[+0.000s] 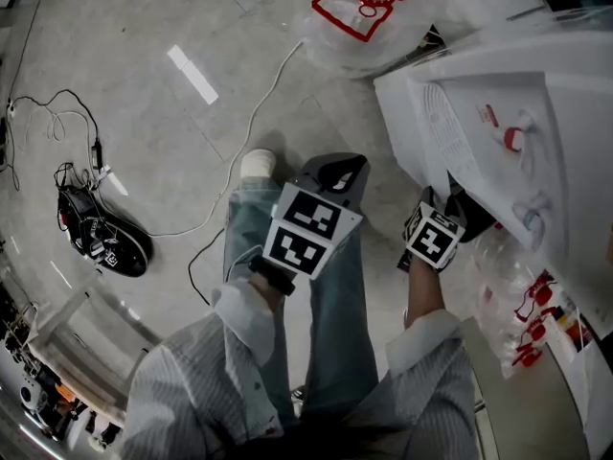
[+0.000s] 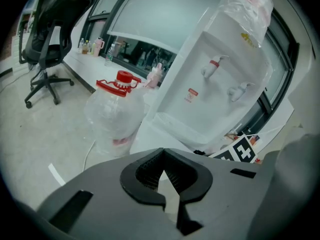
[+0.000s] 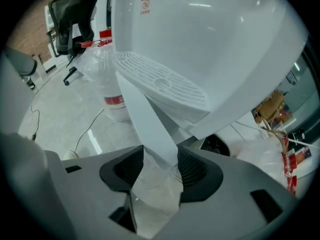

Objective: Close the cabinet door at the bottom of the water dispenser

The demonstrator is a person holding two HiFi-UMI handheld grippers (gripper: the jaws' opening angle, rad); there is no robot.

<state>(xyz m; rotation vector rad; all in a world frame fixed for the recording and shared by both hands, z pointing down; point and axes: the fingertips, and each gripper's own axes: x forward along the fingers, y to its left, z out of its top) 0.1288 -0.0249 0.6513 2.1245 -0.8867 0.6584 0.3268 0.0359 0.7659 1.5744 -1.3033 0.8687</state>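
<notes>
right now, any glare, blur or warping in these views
Head view: fisheye bend, and a bright glare strip on the floor. Left gripper view: dark corners, with the left claw close up and soft. Right gripper view: the water dispenser is nearly washed out white, and the cabinet door in the right claw is sharp.

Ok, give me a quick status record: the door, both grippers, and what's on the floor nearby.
cabinet door: swung out from the water dispenser, not yet closed
right gripper: fingers on either side of the door's free edge, apparently pressing on it
left gripper: fingers together, nothing between them, held clear of the dispenser
floor nearby: large water bottle with a red cap, standing beside the dispenser
</notes>
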